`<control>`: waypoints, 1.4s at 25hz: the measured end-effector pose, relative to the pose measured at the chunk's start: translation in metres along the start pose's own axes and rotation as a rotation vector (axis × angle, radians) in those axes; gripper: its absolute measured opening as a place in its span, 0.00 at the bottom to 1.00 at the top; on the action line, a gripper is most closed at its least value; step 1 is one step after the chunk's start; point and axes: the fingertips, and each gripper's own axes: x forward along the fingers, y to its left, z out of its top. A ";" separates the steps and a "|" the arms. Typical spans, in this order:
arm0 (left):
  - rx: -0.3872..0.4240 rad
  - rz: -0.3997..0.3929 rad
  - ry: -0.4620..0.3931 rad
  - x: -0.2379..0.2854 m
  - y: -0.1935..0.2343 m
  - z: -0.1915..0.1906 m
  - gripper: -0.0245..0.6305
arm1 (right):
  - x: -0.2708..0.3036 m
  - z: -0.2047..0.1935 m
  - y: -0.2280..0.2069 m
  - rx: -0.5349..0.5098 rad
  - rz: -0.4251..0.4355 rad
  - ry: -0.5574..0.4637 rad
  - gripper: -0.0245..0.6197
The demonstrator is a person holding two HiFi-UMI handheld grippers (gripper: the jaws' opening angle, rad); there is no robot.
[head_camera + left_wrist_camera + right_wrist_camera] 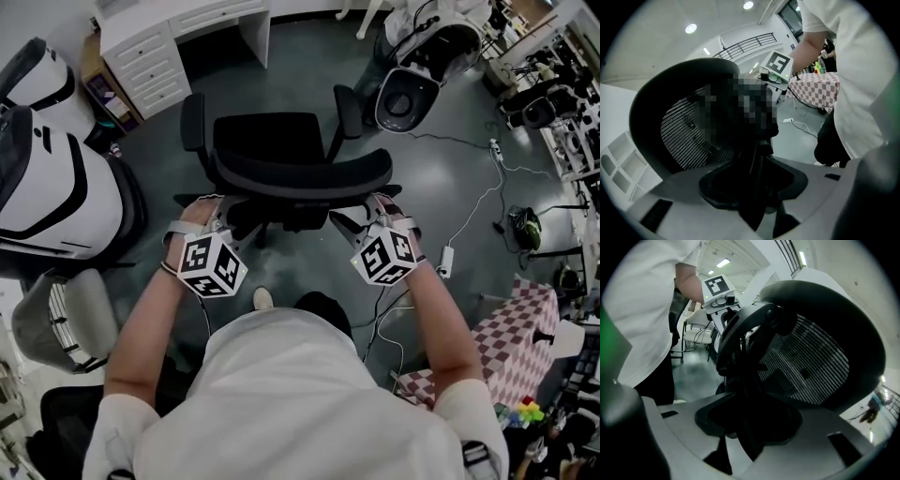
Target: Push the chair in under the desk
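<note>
While the black chair [281, 159] stands mid-frame in the head view, just below the white desk [178, 33] at upper left, the left gripper [218, 225] sits at the lower-left end of its backrest and the right gripper [373, 223] at the lower-right end. Both pairs of jaws lie nearly together, clasping nothing, with their tips against the backrest's rear.
</note>
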 end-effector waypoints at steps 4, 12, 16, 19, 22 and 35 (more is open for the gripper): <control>0.035 -0.011 0.045 0.008 0.001 -0.002 0.29 | 0.006 -0.008 -0.004 -0.076 0.034 0.023 0.30; 0.025 -0.013 0.121 0.016 0.001 -0.006 0.25 | 0.005 -0.010 0.001 -0.074 0.067 -0.033 0.26; 0.011 -0.034 0.130 0.017 -0.002 -0.005 0.24 | 0.005 -0.012 0.002 -0.089 0.082 -0.047 0.25; -0.001 -0.026 0.141 0.020 -0.002 0.000 0.24 | 0.003 -0.017 -0.002 -0.099 0.098 -0.057 0.25; -0.008 -0.010 0.151 0.027 0.000 0.007 0.23 | 0.003 -0.025 -0.010 -0.112 0.107 -0.067 0.25; -0.063 0.010 0.191 0.068 0.035 0.018 0.23 | 0.024 -0.055 -0.059 -0.147 0.152 -0.097 0.25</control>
